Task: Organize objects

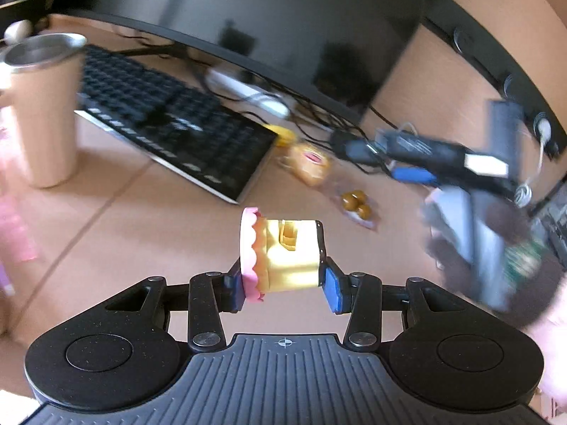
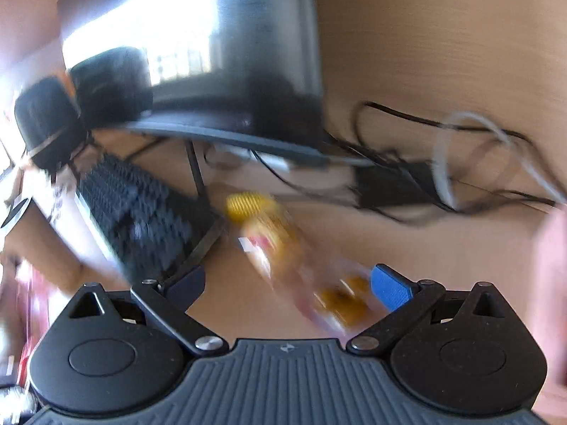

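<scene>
My left gripper (image 1: pixel 285 285) is shut on a yellow toy cake slice with a pink scalloped top (image 1: pixel 283 251), held sideways above the brown desk. Beyond it on the desk lie a wrapped bun packet (image 1: pixel 310 166), a small clear packet of brown balls (image 1: pixel 356 203) and a yellow object (image 1: pixel 283 134). My right gripper (image 2: pixel 288 285) stands open, with nothing pressed between its blue pads. Blurred under and ahead of it are the bun packet (image 2: pixel 273 237) and the packet of brown balls (image 2: pixel 340 301). The right hand and its gripper (image 1: pixel 471 233) show as a blur at the right of the left wrist view.
A black keyboard (image 1: pixel 170 120) lies in front of a monitor (image 1: pixel 248 17). A metal cup (image 1: pixel 42 106) stands at the left, with pink items at the left edge. Tangled cables and a black adapter (image 2: pixel 397 184) lie behind the packets. Two black speakers (image 2: pixel 49 124) stand at the far left.
</scene>
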Tool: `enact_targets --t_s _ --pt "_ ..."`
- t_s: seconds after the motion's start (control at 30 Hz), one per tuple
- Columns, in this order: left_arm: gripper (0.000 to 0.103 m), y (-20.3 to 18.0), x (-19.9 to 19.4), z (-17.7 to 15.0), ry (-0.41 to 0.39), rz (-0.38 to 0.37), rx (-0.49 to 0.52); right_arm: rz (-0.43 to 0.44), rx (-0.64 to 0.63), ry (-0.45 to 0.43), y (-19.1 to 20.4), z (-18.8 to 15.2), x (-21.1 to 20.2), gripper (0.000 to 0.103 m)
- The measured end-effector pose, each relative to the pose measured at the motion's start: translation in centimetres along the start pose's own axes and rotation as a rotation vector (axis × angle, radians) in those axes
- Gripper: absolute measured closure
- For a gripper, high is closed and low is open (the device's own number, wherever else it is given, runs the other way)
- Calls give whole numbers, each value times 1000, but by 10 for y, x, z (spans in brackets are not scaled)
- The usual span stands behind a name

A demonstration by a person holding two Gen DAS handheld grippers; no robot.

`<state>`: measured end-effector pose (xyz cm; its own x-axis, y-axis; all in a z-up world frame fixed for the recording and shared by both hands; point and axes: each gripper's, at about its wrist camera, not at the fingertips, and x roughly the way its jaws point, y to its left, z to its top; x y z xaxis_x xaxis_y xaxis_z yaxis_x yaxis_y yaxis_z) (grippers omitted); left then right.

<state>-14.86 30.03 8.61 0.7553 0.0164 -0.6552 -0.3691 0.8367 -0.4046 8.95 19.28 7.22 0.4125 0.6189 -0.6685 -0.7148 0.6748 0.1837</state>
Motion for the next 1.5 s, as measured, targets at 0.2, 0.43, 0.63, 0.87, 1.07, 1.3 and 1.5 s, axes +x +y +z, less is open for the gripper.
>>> enact_targets --t_s 0.2,0.43,0.63,0.87,1.07,1.3,1.5 --pt "56 38 -28 -2 -14 31 -48 -139 23 -14 39 20 81 13" --pt "56 71 -34 1 -5 34 -77 -154 25 35 46 27 122 55" --pt "56 77 -17 12 8 -31 -55 -164 -43 85 20 -4 92 65" --pt "56 50 21 15 80 -161 15 -111 -163 134 -10 -65 11 65" --pt "56 11 42 14 119 -251 78 -177 -224 82 -29 -82 -51 45" --pt "56 2 28 14 95 -230 98 -136 -148 4 -17 -11 -4 30" --pt "56 48 -11 10 27 -106 1 -184 -137 74 1 19 71 25"
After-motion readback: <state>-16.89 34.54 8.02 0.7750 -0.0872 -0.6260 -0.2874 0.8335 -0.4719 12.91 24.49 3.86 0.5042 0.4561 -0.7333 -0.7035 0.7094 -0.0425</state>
